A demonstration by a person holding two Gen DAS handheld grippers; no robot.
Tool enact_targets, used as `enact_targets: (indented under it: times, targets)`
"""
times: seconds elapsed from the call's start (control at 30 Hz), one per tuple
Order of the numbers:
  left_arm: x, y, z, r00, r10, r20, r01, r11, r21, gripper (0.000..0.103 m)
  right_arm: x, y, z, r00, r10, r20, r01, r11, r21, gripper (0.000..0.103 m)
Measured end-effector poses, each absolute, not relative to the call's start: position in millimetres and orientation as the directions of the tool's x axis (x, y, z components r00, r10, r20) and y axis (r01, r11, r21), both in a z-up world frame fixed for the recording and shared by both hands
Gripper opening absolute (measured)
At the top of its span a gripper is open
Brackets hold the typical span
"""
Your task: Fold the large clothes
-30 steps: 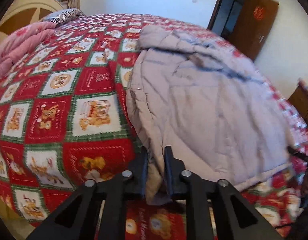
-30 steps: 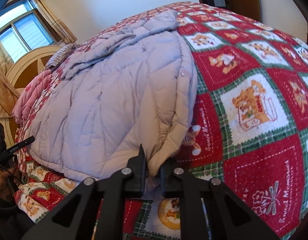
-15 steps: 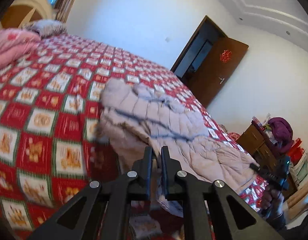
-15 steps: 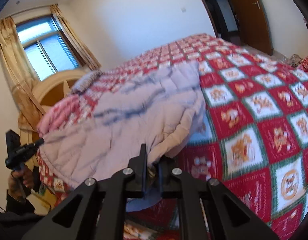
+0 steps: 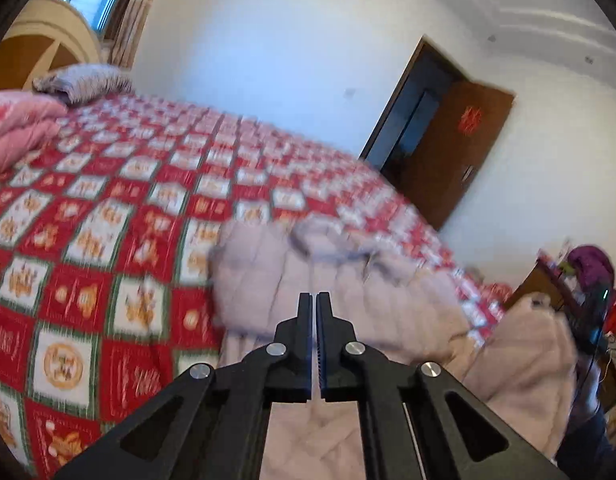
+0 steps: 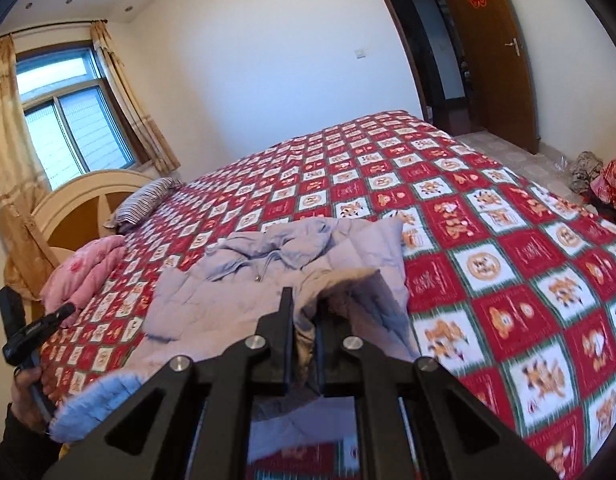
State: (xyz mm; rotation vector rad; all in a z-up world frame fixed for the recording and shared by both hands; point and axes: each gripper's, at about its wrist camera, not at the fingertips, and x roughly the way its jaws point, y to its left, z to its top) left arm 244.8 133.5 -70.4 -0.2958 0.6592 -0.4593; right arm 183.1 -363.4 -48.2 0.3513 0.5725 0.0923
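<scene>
Right wrist view: a lilac padded coat (image 6: 268, 304) is lifted off the bed (image 6: 507, 280), its hem clamped in both tongs (image 6: 304, 312) — best carried level toward the collar.

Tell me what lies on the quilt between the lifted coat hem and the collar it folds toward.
Nothing visible does. Both tongs, right and left, pinch the padded coat. Its upper half and the patchwork quilt past the collar carry nothing; the pink bedding sits off to the side.

White-walled bedroom, curtained window (image 6: 70, 128), brown door (image 6: 493, 46), bed (image 6: 507, 248) under red patchwork quilt.
</scene>
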Motion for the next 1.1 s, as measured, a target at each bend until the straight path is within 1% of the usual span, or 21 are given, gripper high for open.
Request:
enact_targets:
  times: [0.07,0.1,0.13,0.17,0.2,0.23,0.33,0.47,0.63,0.73,0.8,0.87,0.97,1.03,1.1]
  targets:
    - [243.6,145.4,-90.1,0.671,-0.448,-0.591,0.252,0.887,-0.387,0.004,193.3,-364.1,-49.4,0.835,0.186,-0.518,0.010,0.935,0.353,0.011]
    - [239.0,152.1,-93.9,0.673,-0.436,-0.597,0.237,0.892,-0.385,0.022,198.1,-364.9,-50.1,0.832,0.189,-0.521,0.009,0.935,0.354,0.011]
    - [233.1,164.1,-98.8,0.684,-0.412,-0.602,0.212,0.902,-0.376,0.066,202.7,-365.7,-51.3,0.830,0.188,-0.526,0.011,0.936,0.352,0.011]
    - [227.9,174.1,-101.7,0.694,-0.394,-0.603,0.195,0.909,-0.369,0.089,206.8,-367.0,-53.3,0.828,0.187,-0.529,0.013,0.936,0.351,0.011]
    - [216.4,188.4,-105.7,0.714,-0.362,-0.600,0.170,0.920,-0.353,0.102,210.0,-368.7,-54.9,0.826,0.185,-0.532,0.017,0.936,0.352,0.011]
    - [210.6,194.5,-108.2,0.719,-0.342,-0.605,0.157,0.928,-0.338,0.102,213.9,-370.3,-56.6,0.824,0.184,-0.536,0.022,0.935,0.355,0.011]
    - [182.1,203.8,-128.1,0.697,-0.258,-0.670,0.126,0.963,-0.239,0.102,220.0,-372.3,-60.3,0.824,0.181,-0.536,0.035,0.929,0.368,0.011]
    - [157.5,189.9,-161.0,0.642,-0.227,-0.732,0.160,0.974,-0.162,0.102,219.4,-371.2,-62.5,0.828,0.177,-0.531,0.048,0.923,0.382,0.011]
    - [146.7,142.9,-183.8,0.570,-0.304,-0.763,0.286,0.944,-0.162,0.102,220.8,-368.4,-59.2,0.831,0.166,-0.531,0.064,0.920,0.387,0.011]
    - [151.1,118.2,-177.3,0.573,-0.354,-0.739,0.329,0.925,-0.188,0.102,222.1,-367.9,-59.5,0.832,0.155,-0.533,0.078,0.918,0.389,0.011]
    - [162.0,112.2,-167.6,0.589,-0.392,-0.707,0.314,0.917,-0.247,0.102,223.1,-368.0,-60.4,0.833,0.143,-0.535,0.088,0.919,0.383,0.011]
    - [184.1,112.4,-151.1,0.630,-0.423,-0.651,0.273,0.906,-0.324,0.102,225.2,-370.5,-61.2,0.836,0.131,-0.532,0.103,0.917,0.386,0.011]
    - [222.3,110.0,-132.8,0.697,-0.394,-0.599,0.208,0.911,-0.357,0.102,239.6,-377.7,-60.9,0.840,0.112,-0.531,0.131,0.908,0.399,0.011]
    - [259.1,108.0,-123.3,0.728,-0.353,-0.588,0.148,0.918,-0.368,0.102,254.7,-380.5,-58.4,0.844,0.092,-0.528,0.147,0.908,0.392,0.011]
    - [297.8,103.6,-118.8,0.751,-0.301,-0.588,0.100,0.932,-0.349,0.102,278.2,-384.5,-55.8,0.846,0.069,-0.528,0.168,0.907,0.387,0.011]
